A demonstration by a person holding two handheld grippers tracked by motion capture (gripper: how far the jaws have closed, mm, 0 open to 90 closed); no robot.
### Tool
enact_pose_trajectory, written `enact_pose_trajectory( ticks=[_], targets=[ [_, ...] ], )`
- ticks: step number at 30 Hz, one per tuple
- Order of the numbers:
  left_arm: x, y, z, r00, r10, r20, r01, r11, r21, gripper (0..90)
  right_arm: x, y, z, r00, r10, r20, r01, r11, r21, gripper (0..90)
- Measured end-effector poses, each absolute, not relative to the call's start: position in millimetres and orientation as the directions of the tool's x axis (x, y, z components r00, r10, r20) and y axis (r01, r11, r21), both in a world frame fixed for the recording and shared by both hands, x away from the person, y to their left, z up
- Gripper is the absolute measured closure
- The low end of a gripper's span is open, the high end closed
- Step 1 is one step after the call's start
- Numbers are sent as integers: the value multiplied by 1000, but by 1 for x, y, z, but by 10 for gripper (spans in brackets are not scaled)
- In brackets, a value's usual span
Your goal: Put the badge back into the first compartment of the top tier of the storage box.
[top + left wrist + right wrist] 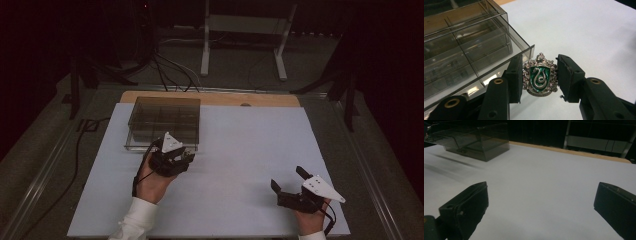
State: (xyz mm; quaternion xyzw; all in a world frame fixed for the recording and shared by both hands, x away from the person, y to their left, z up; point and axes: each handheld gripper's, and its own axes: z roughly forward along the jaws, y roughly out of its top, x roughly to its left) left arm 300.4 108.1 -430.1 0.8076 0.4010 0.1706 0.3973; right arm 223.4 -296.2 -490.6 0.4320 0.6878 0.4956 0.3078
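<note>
White board point(240, 165) covers most of the table, its far edge leaving a strip of wood point(260, 99) bare along the back. Near the far left corner of this board sits a smoke-tinted clear plastic box point(162, 120), divided inside into a grid of compartments; in the left gripper view its hinged lid point(499, 62) stands raised, with its front edge just behind the left jaw. In the right gripper view the same box point(481, 142) sits well apart, toward the far left corner.

Next in size come the two tongs. The left gripper point(172, 159) is held just in front of the box's near edge, by a hand point(150, 182) in a white sleeve point(135, 220). Its jaws are partly closed and clamped on a small metal badge point(539, 75), one pad pressing each side. The right gripper point(290, 184) rests near the near right corner of the board, well away from the box, with its jaws wide apart and nothing between them; in the right gripper view only bare board lies between the two black pads.

Smallest is the badge: a silver-coloured crest with an ornate scrolled rim and a green enamelled shield bearing a coiled silver snake. It hangs upright between the pads, above the board, just beside the near right corner of the box.
</note>
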Motion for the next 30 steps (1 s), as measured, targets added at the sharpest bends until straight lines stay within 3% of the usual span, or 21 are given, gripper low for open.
enact_pose_trajectory(
  ticks=[30],
  targets=[
    [308, 129, -418, 591, 807, -26, 510, -348, 787, 591, 223, -297, -491, -438, 899, 5, 288, 135, 948, 0]
  ],
)
